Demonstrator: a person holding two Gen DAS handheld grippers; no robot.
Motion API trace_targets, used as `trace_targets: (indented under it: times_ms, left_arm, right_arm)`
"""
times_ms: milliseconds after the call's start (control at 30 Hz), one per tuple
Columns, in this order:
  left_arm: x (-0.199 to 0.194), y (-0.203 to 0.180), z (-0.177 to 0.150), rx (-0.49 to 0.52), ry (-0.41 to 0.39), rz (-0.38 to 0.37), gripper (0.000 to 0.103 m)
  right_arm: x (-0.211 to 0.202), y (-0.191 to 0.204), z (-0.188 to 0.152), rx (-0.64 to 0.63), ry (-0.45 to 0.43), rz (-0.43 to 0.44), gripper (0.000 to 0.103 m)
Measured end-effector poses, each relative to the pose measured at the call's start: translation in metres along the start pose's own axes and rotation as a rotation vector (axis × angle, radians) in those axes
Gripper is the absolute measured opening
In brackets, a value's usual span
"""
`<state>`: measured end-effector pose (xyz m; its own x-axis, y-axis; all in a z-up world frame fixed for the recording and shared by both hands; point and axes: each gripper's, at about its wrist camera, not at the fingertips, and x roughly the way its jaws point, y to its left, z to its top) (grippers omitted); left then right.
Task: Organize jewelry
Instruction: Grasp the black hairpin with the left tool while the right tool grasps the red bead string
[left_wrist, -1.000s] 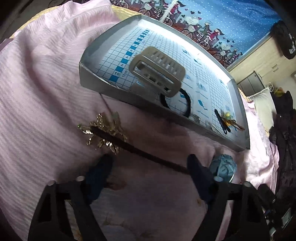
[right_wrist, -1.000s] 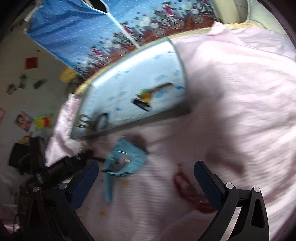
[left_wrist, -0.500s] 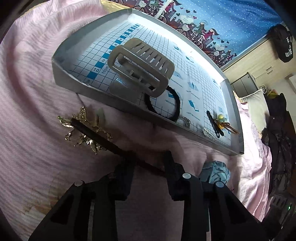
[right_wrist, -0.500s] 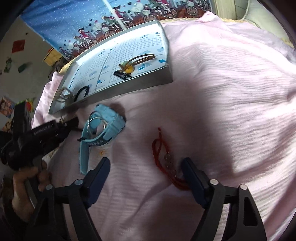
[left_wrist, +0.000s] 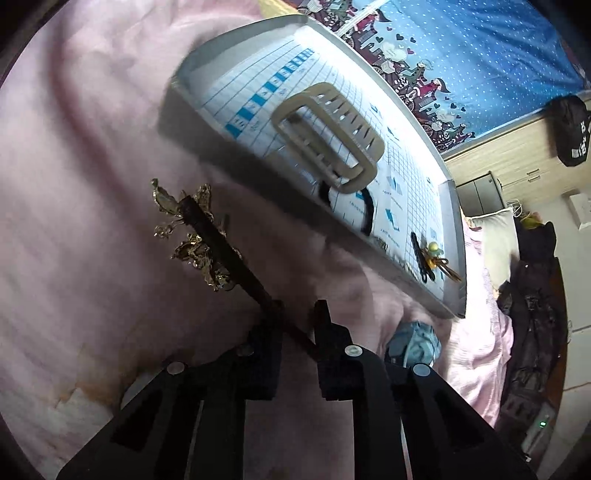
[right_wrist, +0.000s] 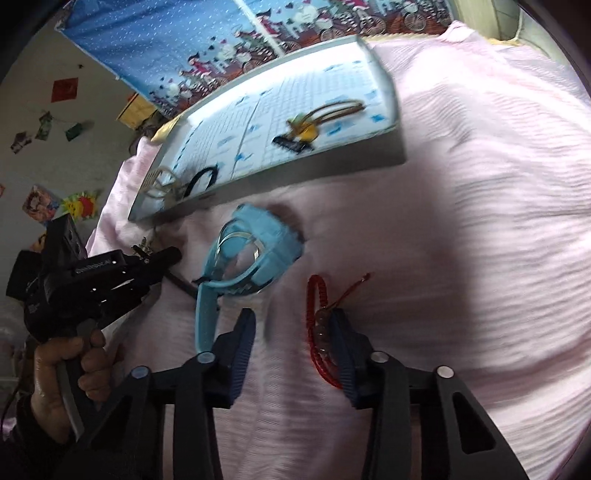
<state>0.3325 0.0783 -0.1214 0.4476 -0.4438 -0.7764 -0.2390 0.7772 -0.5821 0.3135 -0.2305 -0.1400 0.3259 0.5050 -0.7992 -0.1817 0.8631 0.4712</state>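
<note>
Your left tongs (left_wrist: 297, 314) clench the stiff hairpin (left_wrist: 207, 236) mid-shaft, clear of its fragile gilt head; right tongs (right_wrist: 291, 325), released, straddle the limp bracelet (right_wrist: 319, 325).

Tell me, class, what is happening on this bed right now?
A person is tidying jewelry into a grid-lined tray. The left gripper is shut on the dark stick of a gold hairpin. The right gripper is open, its right finger beside a red bracelet. A blue watch lies on the pink sheet.
</note>
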Motion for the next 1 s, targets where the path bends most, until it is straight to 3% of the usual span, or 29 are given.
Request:
trace_targets:
  times_ms: [133,233,400,567,767,1000]
  left_arm:
    - [-0.017,0.008,-0.010,-0.056,0.013,-0.047,0.011]
    - [-0.034,0.007,-0.016,-0.044,-0.007,-0.058,0.010]
    - [-0.060,-0.008,-0.027,0.045,-0.038,-0.077,0.008]
    - [-0.067,-0.033,-0.037,0.178,-0.083,-0.052,0.007]
    - [-0.057,-0.056,-0.051,0.282,-0.111,-0.047,0.006]
    - [-0.047,-0.070,-0.061,0.345,-0.121,-0.051,0.005]
  right_arm:
    - [0.000,0.009,-0.004,-0.037,0.009,-0.009,0.037]
    - [-0.003,0.008,-0.007,-0.025,0.011,-0.004,0.037]
    - [-0.008,0.007,-0.013,-0.017,0.014,0.005,0.034]
    - [-0.007,-0.005,-0.012,0.082,0.012,0.136,0.032]
    - [-0.004,-0.008,-0.008,0.132,0.005,0.223,0.015]
    - [0.000,-0.004,-0.007,0.114,0.017,0.201,0.011]
